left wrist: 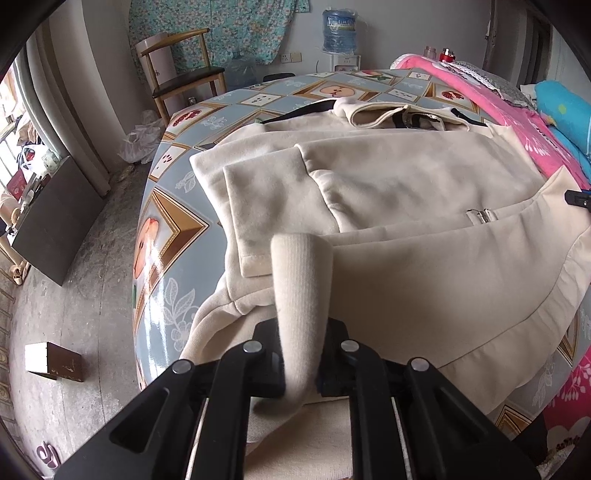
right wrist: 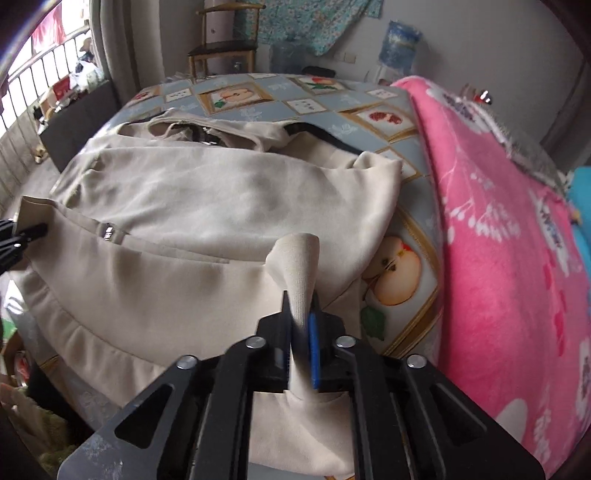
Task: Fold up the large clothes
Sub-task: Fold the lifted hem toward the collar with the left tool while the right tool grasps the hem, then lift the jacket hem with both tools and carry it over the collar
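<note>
A large cream jacket (left wrist: 406, 206) lies spread on a table with a fruit-pattern cloth (left wrist: 173, 229), collar at the far side, sleeves folded over its body. My left gripper (left wrist: 301, 332) is shut on the ribbed hem of the jacket at its near left corner. My right gripper (right wrist: 301, 325) is shut on the ribbed hem at the near right corner. The jacket also fills the right wrist view (right wrist: 207, 206). The right gripper's tip shows at the right edge of the left wrist view (left wrist: 578, 199), and the left gripper's tip shows at the left edge of the right wrist view (right wrist: 22, 232).
A pink floral blanket (right wrist: 509, 236) lies along the table's right side. A wooden chair (left wrist: 177, 70) and a water dispenser (left wrist: 340, 33) stand at the far wall. A dark board (left wrist: 55, 221) and a small box (left wrist: 53, 360) are on the floor at left.
</note>
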Motion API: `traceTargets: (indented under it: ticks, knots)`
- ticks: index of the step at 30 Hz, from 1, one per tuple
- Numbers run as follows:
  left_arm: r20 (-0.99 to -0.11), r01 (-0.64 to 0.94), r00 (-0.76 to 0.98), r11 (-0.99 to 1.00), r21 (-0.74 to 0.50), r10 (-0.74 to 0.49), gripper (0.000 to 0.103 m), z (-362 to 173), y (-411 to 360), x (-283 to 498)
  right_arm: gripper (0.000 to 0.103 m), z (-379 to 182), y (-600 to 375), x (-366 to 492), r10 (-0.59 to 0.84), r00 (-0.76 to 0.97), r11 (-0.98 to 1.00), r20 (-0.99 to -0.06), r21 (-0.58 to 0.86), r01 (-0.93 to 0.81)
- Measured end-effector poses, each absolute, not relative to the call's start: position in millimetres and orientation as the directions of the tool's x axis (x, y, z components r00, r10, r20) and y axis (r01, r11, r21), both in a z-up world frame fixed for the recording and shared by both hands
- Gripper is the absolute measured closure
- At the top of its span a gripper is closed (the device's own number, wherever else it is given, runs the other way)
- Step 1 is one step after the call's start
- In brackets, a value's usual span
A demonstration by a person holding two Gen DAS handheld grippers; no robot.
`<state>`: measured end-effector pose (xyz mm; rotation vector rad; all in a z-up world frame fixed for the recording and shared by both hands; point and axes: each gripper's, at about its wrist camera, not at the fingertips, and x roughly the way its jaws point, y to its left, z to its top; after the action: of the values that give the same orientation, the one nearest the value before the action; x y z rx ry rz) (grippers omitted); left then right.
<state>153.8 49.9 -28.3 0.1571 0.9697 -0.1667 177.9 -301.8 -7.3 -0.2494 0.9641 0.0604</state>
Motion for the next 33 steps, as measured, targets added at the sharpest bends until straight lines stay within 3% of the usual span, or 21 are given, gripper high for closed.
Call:
traceTargets:
  ticks: [8,17,25,33]
  knots:
    - [-0.734,0.192,0.67,0.981,0.025,-0.113,0.097,26,70,123,0.098,57,-304,141,-0.105,0.752,0.987,-0.651,-0.164,-0.004]
    - [-0.759,0.222,0.639,0.974,0.033,-0.12,0.097,9,65,160,0.099,17,-319,183,-0.104,0.678,0.994,-0.728,-0.088,0.058]
    - [-0.784,0.221,0.621,0.963,0.152,-0.019,0.097,-4,46,166,0.098,4,-319,183,-0.111,0.674,0.994,-0.731,-0.094,0.062]
    - [-0.802,0.182,0.597,0.974,0.133,-0.002,0.097,-11,47,170,0.098,-2,-314,192,-0.13,0.668,0.99,-0.733,-0.138,0.04]
